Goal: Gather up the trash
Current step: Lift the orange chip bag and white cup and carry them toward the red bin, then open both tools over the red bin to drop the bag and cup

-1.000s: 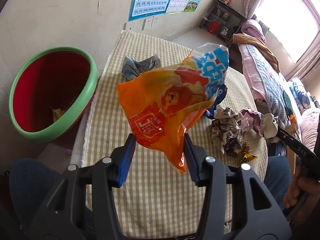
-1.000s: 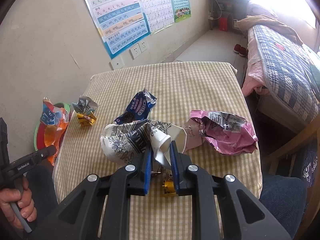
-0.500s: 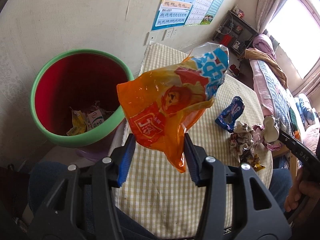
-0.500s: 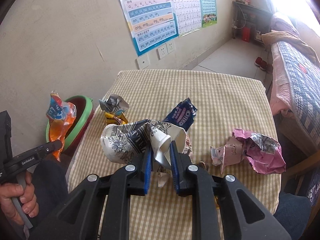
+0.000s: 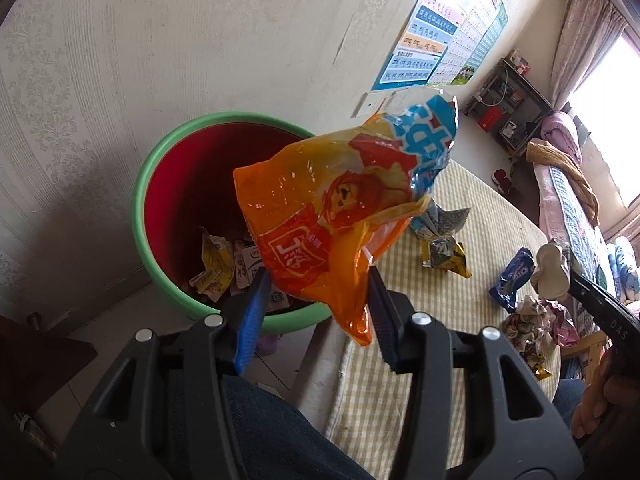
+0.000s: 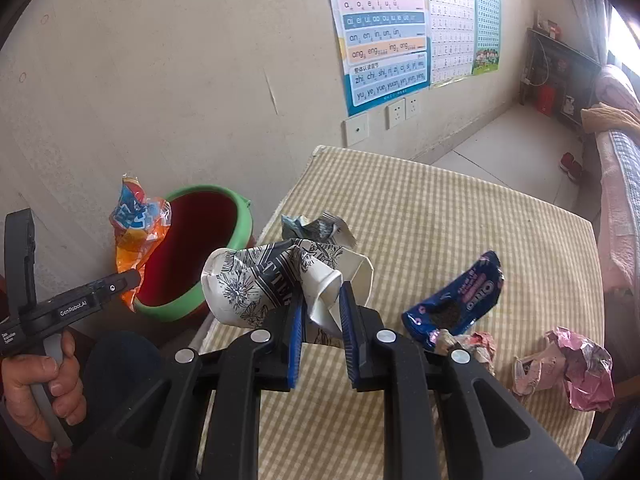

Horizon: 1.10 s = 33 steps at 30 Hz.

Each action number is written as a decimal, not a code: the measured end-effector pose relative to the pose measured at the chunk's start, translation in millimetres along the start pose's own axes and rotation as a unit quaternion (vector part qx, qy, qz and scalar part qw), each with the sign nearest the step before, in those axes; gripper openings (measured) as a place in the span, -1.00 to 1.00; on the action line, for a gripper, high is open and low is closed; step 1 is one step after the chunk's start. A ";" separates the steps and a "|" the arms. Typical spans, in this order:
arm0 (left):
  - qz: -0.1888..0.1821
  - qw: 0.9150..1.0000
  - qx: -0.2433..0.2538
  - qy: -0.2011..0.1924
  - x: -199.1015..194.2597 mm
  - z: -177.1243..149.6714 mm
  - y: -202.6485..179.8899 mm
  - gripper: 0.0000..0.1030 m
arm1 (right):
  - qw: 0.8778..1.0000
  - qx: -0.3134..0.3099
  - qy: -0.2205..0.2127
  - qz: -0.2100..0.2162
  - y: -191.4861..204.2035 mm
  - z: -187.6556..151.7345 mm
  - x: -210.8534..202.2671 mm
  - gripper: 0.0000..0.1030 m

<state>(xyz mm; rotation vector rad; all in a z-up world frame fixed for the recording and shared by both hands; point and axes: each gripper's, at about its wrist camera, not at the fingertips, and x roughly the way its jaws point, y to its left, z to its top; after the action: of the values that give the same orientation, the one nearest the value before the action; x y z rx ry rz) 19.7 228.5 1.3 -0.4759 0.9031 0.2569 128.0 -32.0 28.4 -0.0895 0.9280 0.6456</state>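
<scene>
Left gripper (image 5: 316,308) has its blue pads pinched on the bottom corner of an orange bag (image 5: 340,208), jaws only as far apart as the crinkled plastic lets them. The bag sticks up and flops out over the bin (image 5: 168,184), which is red inside with a green rim and sits on the floor against the wall, right beside the table (image 5: 472,312) edge. Some wrappers already lie in the bottom of it. From the right wrist view you can see the same bag (image 6: 136,224) hanging at the bin's (image 6: 240,232) far rim.

Right gripper (image 6: 320,316) is clamped on a crushed paper cup (image 6: 256,284), white with black print, jaws nearly together with a fold of cup between the pads. It's held up over the near left part of the table (image 6: 440,216), close to the bin.

Still lying on the checked cloth: a grey foil wrapper (image 6: 316,226) just behind the cup, a blue Oreo pack (image 6: 460,300) to the right, a small crumpled bit touching its near end, and a pink wrapper (image 6: 576,364) near the right edge. The left view also shows a yellow wrapper (image 5: 448,256) just in front of the grey one.

On the wall there are posters (image 6: 384,32) with sockets underneath.
</scene>
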 end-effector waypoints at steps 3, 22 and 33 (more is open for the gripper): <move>0.002 1.000 -0.010 -0.003 1.3 5.5 13.1 -0.10 | 1.000 -0.013 0.001 0.012 17.3 10.9 10.6 -0.67; 0.003 0.999 -0.045 -0.003 20.6 25.6 56.7 -0.09 | 0.995 -0.074 0.018 0.058 112.2 53.0 77.4 -0.66; -0.011 0.998 -0.053 0.013 34.9 30.5 75.7 0.00 | 0.993 -0.088 0.040 0.070 144.7 59.9 119.6 -0.60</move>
<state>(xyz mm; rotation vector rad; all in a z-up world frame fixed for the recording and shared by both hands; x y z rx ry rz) 30.7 309.9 -32.3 -0.5883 0.9125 0.2797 141.8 162.8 1.7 -0.2098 0.9585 0.8596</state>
